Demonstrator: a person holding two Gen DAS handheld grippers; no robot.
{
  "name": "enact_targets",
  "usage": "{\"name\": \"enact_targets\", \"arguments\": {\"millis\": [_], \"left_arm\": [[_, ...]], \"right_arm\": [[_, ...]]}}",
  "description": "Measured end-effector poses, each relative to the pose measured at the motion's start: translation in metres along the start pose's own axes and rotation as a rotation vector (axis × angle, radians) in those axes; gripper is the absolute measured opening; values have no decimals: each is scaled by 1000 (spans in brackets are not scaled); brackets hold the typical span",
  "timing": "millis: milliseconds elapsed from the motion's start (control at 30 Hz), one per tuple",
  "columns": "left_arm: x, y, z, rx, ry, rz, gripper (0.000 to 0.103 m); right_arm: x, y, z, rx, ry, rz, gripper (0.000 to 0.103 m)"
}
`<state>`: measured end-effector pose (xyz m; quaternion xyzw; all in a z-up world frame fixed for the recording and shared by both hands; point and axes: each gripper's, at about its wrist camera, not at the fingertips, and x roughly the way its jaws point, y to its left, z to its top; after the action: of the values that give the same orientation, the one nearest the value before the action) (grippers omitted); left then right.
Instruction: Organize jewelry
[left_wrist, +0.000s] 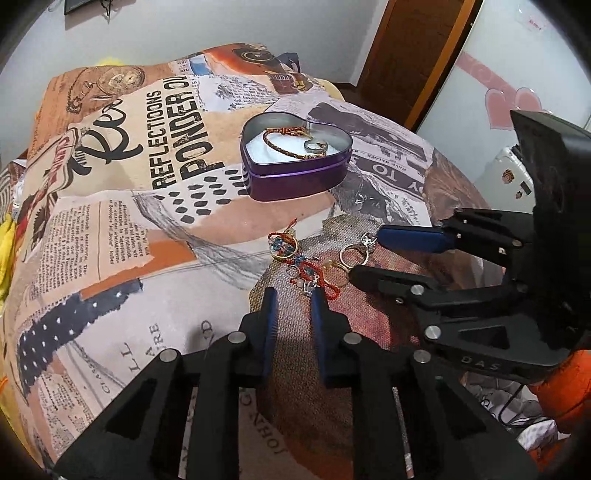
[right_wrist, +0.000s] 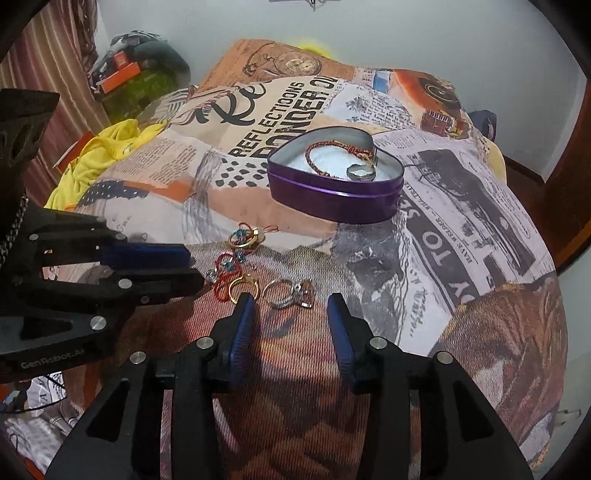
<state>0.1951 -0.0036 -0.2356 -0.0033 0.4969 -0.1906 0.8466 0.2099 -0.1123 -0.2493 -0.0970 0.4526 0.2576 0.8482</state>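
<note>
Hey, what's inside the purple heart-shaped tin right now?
The heart-shaped tin holds a braided gold-and-red bracelet and a silver ring on a white lining. Its near wall hides the front of the floor, so anything there cannot be seen.

A bedroom in a home; a bed spread with a newspaper-print cover (left_wrist: 110, 229); yellow clothing (right_wrist: 103, 147) heaped at its edge; striped curtain (right_wrist: 62, 55) by plain white walls; wooden door frame (left_wrist: 417, 55); white door with pink heart stickers (left_wrist: 513, 107); a white suitcase (left_wrist: 513, 173) beside it; boxes and clutter (right_wrist: 125, 70) piled in a corner.
</note>
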Motion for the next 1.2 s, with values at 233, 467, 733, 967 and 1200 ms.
{"name": "enact_targets", "arguments": {"millis": [233, 467, 733, 967, 1200], "left_arm": [[6, -5, 0, 22, 0, -10, 18], [12, -8, 3, 30, -9, 2, 9], [7, -7, 3, 13, -19, 20, 8], [-10, -3, 3, -9, -47, 21, 8], [-35, -5, 13, -15, -106, 10, 8]], "right_arm": [[3, 1, 0, -15, -34, 2, 37], [4, 3, 0, -31, -61, 5, 29], [1, 0, 0, -11, -70, 17, 28], [-9, -3, 2, 3, -90, 10, 28], [-23, -6, 6, 14, -122, -3, 28]]}}
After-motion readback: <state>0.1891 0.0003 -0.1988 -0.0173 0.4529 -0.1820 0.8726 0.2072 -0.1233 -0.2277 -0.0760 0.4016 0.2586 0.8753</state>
